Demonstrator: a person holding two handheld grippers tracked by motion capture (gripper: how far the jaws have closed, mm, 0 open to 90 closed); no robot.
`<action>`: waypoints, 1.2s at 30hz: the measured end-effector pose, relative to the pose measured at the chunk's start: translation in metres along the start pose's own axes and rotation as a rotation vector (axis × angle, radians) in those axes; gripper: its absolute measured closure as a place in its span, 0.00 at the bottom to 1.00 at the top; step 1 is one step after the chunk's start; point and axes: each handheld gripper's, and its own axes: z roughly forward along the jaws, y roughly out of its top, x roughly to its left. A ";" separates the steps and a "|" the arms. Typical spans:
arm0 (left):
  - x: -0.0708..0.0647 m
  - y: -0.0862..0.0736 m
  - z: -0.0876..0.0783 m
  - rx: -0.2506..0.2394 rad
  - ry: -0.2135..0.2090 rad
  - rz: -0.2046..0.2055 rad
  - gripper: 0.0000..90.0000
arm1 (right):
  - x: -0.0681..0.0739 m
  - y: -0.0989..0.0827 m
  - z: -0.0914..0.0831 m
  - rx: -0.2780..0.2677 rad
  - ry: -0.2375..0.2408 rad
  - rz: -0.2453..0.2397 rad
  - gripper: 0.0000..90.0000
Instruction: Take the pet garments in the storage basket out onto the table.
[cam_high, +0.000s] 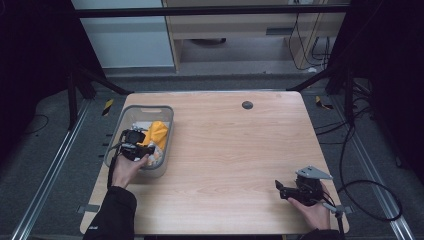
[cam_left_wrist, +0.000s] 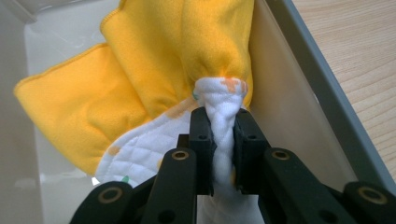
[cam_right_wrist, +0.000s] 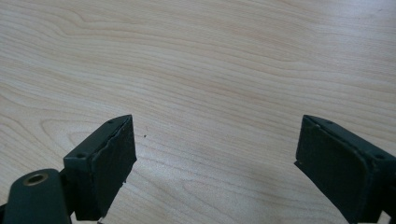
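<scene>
Your left claw is clamped on the white quilted cloth inside the grey bin near the tabletop's left edge; your right claw gapes apart.

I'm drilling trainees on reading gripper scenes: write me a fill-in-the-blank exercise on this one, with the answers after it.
1. The left gripper is shut on a fold of the ____ quilted cloth.
2. That cloth and the yellow cloth lie inside the grey ____.
3. The right gripper hangs over bare table with its jaws ____.

Missing words: white; bin; open
</scene>
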 end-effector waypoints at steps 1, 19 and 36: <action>0.000 0.000 -0.001 -0.001 0.000 0.000 0.89 | 0.000 0.000 0.000 0.000 0.000 0.000 0.13; 0.009 0.005 -0.031 -0.042 0.018 0.012 0.90 | 0.000 0.000 0.000 -0.002 -0.003 -0.001 0.13; 0.009 0.011 -0.067 -0.098 0.022 0.059 0.90 | -0.001 0.000 -0.001 -0.007 -0.006 0.001 0.13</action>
